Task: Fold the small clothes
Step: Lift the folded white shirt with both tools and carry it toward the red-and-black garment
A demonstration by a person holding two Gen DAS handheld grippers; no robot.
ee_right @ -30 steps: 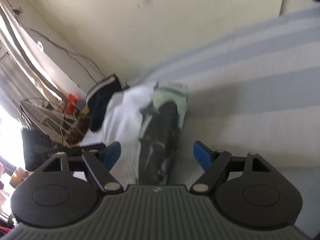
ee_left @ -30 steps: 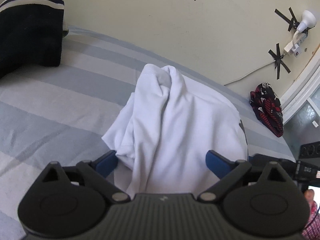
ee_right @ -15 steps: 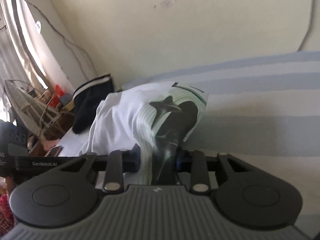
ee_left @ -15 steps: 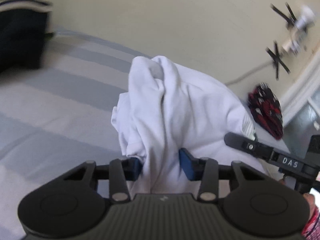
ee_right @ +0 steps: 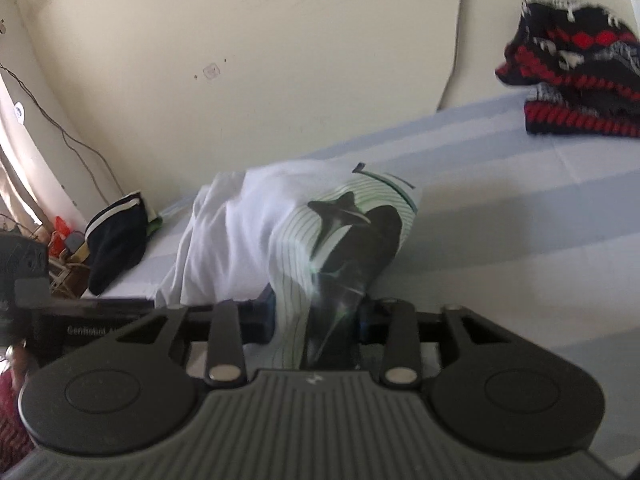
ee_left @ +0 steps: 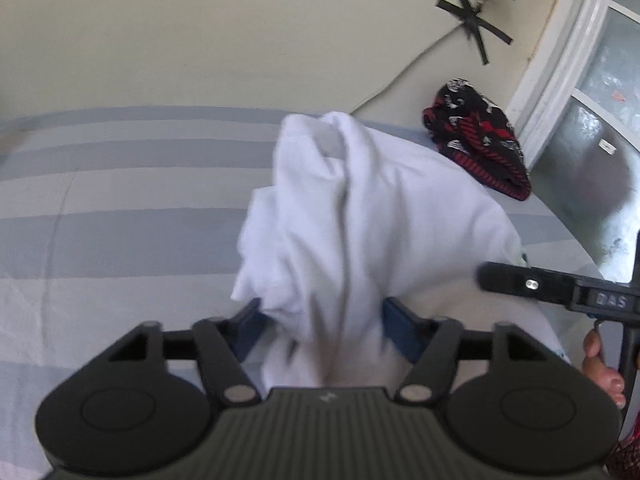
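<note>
Two grippers were on one garment. My left gripper (ee_left: 326, 322) had its blue pads (ee_left: 404, 326) set apart, with bunched cloth of the white T-shirt (ee_left: 360, 216) lying between them; whether the pads pressed the cloth could not be told, as that area was blurred. My right gripper (ee_right: 316, 318) was clamped together on the printed end of the same shirt, where a black graphic (ee_right: 356, 240) with thin green lines ran down into the jaws.

No containers showed in either view.

Beyond the jaws, the T-shirt rose in a crumpled ridge off the striped bed sheet (ee_left: 120, 200), stretched between the two grips. In the left view the other gripper's black bar entered at the right edge, just beside the shirt's hem, with fingertips (ee_left: 600, 364) visible below it.

Bare sheet lay to the left of the shirt in the left view and to the right of it in the right view.

Farther off, a red-and-black knitted garment (ee_left: 478, 138) sat near the bed's far corner, by a white window frame (ee_left: 560, 52) and apart from the shirt. A dark folded garment with white stripes (ee_right: 118, 236) rested at the opposite end of the bed, near the shirt's plain end. A cream wall (ee_right: 240, 60) bounded the far side, with a cable taped to it (ee_left: 474, 22).
</note>
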